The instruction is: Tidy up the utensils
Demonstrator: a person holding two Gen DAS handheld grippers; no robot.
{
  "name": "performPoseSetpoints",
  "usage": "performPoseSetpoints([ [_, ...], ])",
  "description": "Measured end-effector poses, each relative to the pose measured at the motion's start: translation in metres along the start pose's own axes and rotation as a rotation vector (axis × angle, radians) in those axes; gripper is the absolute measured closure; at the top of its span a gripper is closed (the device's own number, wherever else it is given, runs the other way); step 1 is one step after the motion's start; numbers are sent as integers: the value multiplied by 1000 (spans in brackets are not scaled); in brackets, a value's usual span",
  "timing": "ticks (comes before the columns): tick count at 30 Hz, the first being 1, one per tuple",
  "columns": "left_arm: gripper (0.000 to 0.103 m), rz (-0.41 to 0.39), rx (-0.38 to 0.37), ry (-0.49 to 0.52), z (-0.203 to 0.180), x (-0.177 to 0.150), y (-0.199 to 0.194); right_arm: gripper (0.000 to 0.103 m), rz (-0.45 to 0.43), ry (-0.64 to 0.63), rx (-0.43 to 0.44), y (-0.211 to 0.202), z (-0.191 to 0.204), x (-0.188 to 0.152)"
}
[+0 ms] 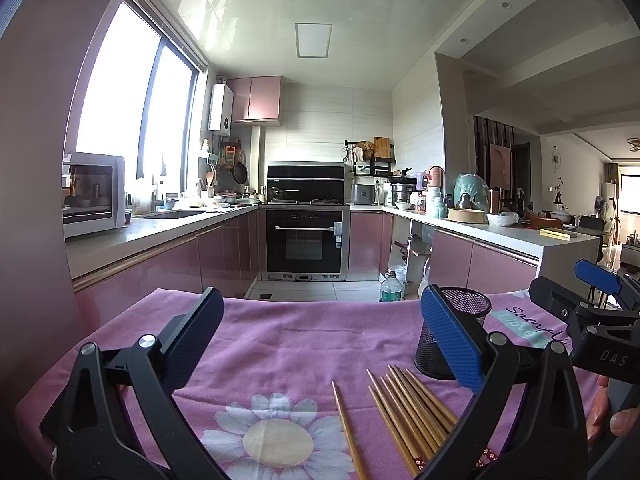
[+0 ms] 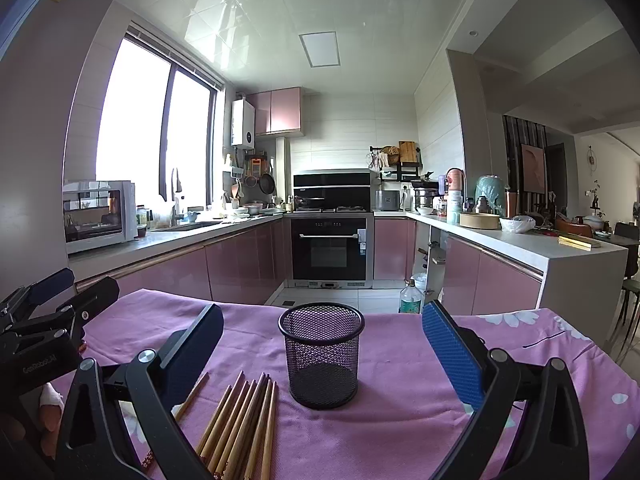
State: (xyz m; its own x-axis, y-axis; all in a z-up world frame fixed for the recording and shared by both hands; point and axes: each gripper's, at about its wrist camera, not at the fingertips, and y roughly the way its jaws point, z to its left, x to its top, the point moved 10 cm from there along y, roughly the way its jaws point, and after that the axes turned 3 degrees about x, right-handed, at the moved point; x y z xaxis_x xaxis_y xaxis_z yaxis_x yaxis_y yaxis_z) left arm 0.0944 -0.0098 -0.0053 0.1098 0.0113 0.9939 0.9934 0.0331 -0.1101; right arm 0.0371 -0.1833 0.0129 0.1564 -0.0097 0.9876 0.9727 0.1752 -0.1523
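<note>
Several wooden chopsticks (image 1: 408,408) lie in a loose bundle on the pink flowered cloth (image 1: 288,344); one single chopstick (image 1: 349,432) lies apart to their left. A black mesh cup (image 2: 322,356) stands upright and empty just beyond them. My left gripper (image 1: 320,332) hovers open above the cloth, its right finger in front of the mesh cup (image 1: 456,332). My right gripper (image 2: 322,344) is open too, with the cup between and beyond its fingers and the chopsticks (image 2: 240,428) at lower left. Each gripper shows at the edge of the other's view.
The cloth-covered table (image 2: 420,400) ends a short way past the cup; beyond it is the kitchen floor with a large water bottle (image 2: 410,298). Pink cabinets, an oven (image 2: 332,252) and cluttered counters ring the room. A person's fingers (image 1: 624,420) hold the right gripper.
</note>
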Motion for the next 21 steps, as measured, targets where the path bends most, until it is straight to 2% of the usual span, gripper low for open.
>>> performPoseSetpoints([
  [21, 6, 6, 2, 3, -1, -1, 4, 7, 4, 9, 7, 4, 0, -11],
])
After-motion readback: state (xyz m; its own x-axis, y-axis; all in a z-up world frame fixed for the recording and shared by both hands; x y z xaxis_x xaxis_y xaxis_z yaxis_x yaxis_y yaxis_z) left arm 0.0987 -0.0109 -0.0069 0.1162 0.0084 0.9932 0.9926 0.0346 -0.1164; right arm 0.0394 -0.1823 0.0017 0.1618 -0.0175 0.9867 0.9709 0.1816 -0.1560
